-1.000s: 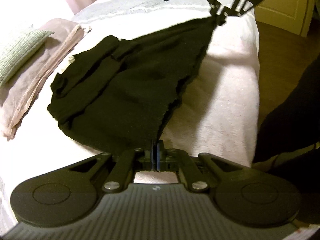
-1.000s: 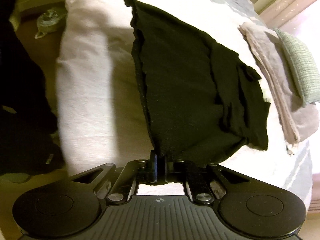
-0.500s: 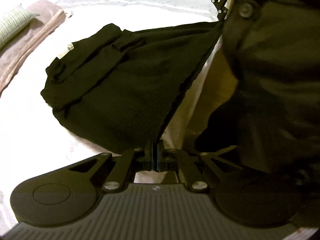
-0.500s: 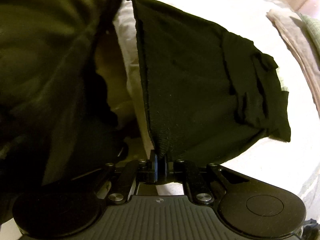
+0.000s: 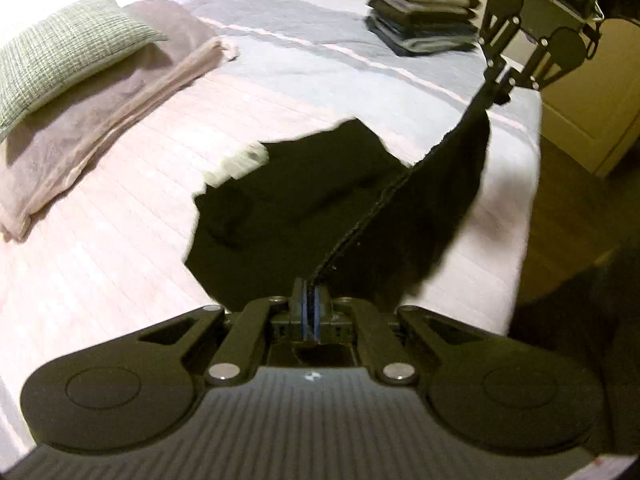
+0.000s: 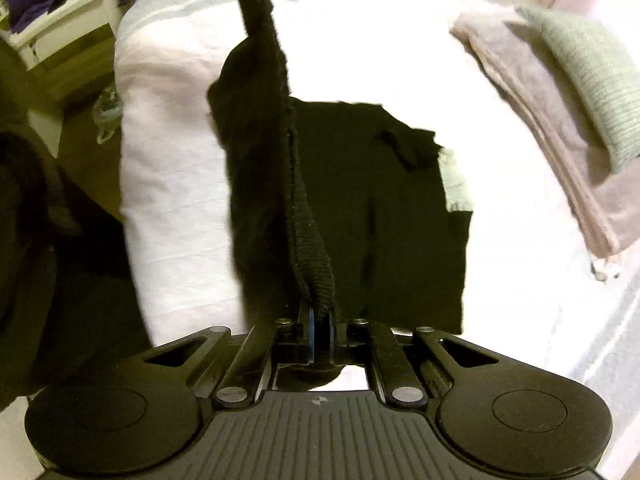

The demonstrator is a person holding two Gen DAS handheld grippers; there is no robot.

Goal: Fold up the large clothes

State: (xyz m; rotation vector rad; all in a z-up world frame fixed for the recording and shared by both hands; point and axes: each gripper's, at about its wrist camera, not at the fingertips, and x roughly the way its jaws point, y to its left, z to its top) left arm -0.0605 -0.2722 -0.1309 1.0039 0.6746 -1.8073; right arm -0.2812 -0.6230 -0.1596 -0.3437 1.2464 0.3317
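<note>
Stretching between left gripper [image 5: 310, 300] and right gripper [image 6: 320, 320], black garment [image 5: 288, 216] hem.

The bed [image 5: 120, 240] carries everything here, spread with a pale pink quilted cover that gives way to grey-blue stripes at the far end. A black garment [image 5: 304, 208] lies partly across its middle. Along one side, a folded mauve blanket [image 5: 100, 120] with a green checked pillow [image 5: 60, 52] on top. Far corner: a stack of folded dark clothes [image 5: 424, 16].
</note>
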